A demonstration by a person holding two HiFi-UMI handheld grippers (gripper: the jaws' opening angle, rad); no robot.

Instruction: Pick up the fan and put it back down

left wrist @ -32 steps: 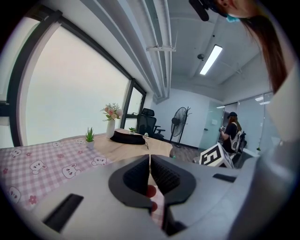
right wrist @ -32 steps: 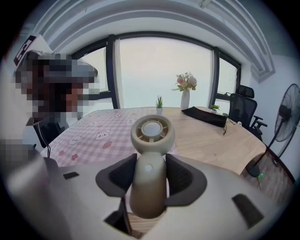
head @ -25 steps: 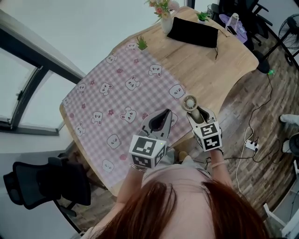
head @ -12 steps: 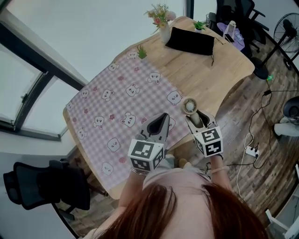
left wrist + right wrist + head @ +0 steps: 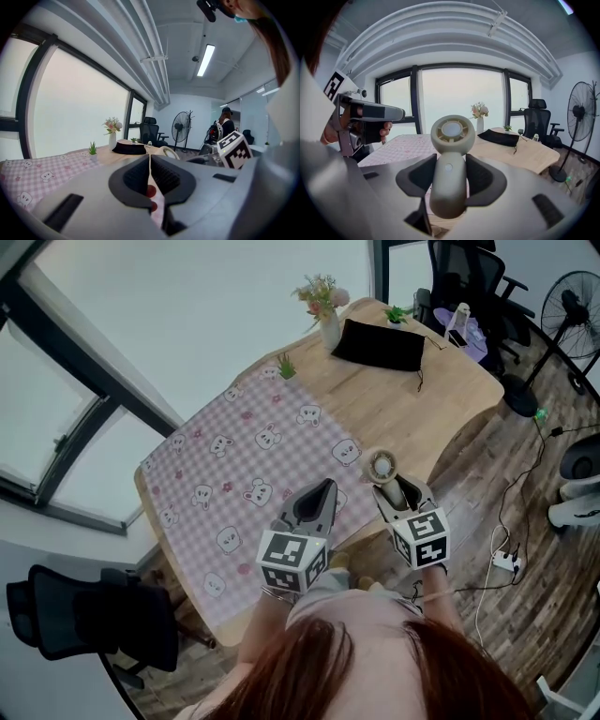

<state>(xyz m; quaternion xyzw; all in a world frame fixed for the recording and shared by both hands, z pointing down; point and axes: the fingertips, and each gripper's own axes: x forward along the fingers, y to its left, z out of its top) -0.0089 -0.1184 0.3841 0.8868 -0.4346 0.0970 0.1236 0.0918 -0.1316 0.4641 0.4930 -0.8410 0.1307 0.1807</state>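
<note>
While your right gripper has the fan by its handle, your left gripper carries nothing.

Right jaws: spread wide, one dark pad on each side of the cream handle, both pressing on it. In the right gripper view the fan stands upright between them, its round head above the pads and facing the camera, a small button on the handle just under the head. The handle's lower end hangs below the pads with nothing under it but the wood of the bench, so the fan is off the surface.

Left jaws: together. In the left gripper view the pads meet along a thin seam and no object sits between them; only a sliver of pink cloth shows through lower down.

Position from the head view: the fan's head is over the near edge of the bench, beside the corner of the pink checked cloth. Your left gripper is over the cloth's near edge, close to the right one but not touching it or the fan.

Far end of the bench: a vase of flowers, a black pouch, a small green plant, all well apart from both grippers.
</note>
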